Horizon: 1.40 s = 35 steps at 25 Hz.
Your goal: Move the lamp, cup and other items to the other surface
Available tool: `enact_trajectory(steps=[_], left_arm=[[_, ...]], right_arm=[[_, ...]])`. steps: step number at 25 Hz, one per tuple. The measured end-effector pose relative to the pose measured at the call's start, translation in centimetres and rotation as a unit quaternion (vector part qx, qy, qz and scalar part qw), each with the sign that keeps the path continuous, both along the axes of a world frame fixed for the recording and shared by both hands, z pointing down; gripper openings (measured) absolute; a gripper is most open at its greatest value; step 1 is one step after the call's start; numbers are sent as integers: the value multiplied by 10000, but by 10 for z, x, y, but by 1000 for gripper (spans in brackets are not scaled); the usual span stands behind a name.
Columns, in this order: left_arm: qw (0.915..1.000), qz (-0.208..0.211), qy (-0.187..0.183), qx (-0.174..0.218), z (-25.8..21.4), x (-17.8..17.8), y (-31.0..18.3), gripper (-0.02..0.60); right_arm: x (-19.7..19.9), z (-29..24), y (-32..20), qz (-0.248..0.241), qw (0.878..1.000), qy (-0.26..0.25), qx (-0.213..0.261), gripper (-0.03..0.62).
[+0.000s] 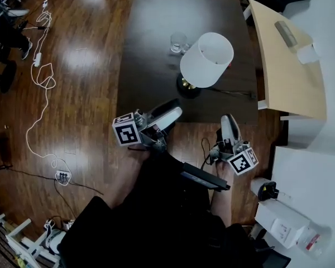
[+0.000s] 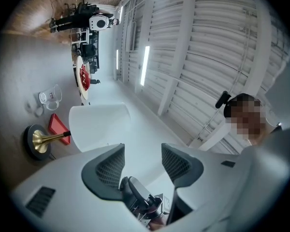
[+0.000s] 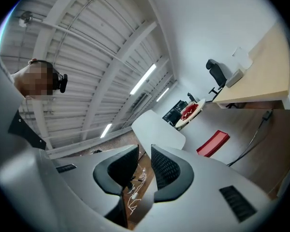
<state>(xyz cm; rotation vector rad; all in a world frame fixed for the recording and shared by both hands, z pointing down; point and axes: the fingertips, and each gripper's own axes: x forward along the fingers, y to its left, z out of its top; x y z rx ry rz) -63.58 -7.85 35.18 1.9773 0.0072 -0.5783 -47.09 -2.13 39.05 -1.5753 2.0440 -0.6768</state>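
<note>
Approach step. My left hand-held gripper (image 1: 171,111) & right hand-held gripper (image 1: 228,120) are both open, empty; next I'd grab lamp (image 1: 206,59) by stem.

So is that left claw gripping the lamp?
No, the left claw is open and empty, with the lamp standing beyond it, untouched.
</note>
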Motion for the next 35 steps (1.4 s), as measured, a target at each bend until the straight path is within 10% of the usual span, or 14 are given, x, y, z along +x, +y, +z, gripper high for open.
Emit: enact_trajectory(steps=[19,35], left_arm=[[9992,216,85,-332,36,11,-76,239],[9982,-444,-278,-298,22,52,-126,238]], right_arm=[[-2,45,-64,42,9942,790,-722,123],[34,74,-143,-1010,9769,1699,-817,137]])
